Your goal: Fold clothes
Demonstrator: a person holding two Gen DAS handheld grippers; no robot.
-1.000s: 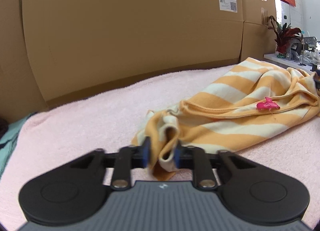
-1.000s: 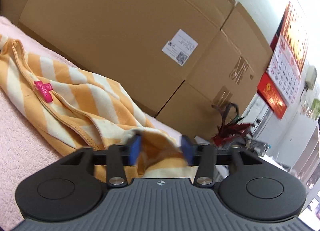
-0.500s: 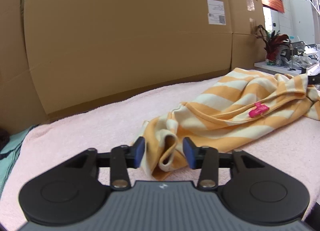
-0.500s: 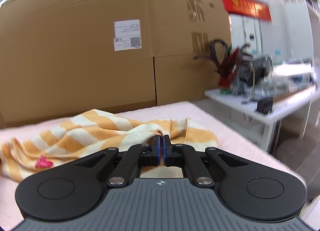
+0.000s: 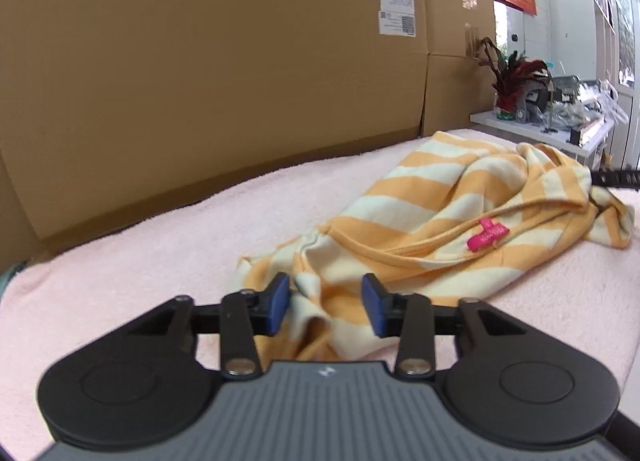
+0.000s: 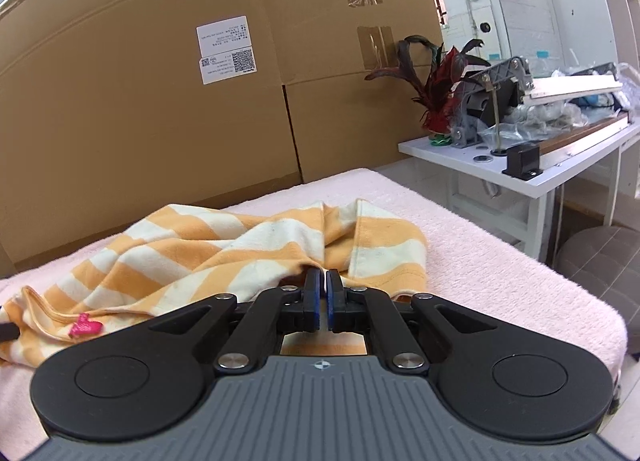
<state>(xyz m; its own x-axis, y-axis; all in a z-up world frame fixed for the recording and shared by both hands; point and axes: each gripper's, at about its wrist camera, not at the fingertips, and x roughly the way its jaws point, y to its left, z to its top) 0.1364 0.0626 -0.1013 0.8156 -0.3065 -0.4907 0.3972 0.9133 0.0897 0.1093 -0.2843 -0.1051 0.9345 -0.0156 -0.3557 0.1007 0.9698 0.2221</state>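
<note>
Two grippers work at one orange-and-cream striped garment [image 5: 420,217], which lies crumpled on a pale pink towel-like cover [image 5: 160,253] spread over the work surface; the garment sits toward the right and far part of the cover in the left wrist view, and toward the left in the right wrist view. The left gripper [image 5: 325,304] has its blue pads spread wide, with a rumpled near corner of the cloth lying loose between them; the left pad looks to be just touching the fabric, the right pad stands apart from it. The right gripper [image 6: 320,299] has its pads drawn almost together; a hem of the garment lies right at their tips, but I cannot tell whether any cloth is pinched. A small pink tag [image 5: 487,234] shows on the garment's orange trim; large cardboard boxes [image 6: 160,81] stand as a wall along the far edge of the cover; to the right, a white table [image 6: 520,165] carries a red-leaved plant [image 6: 436,81] and some grey hardware.
</note>
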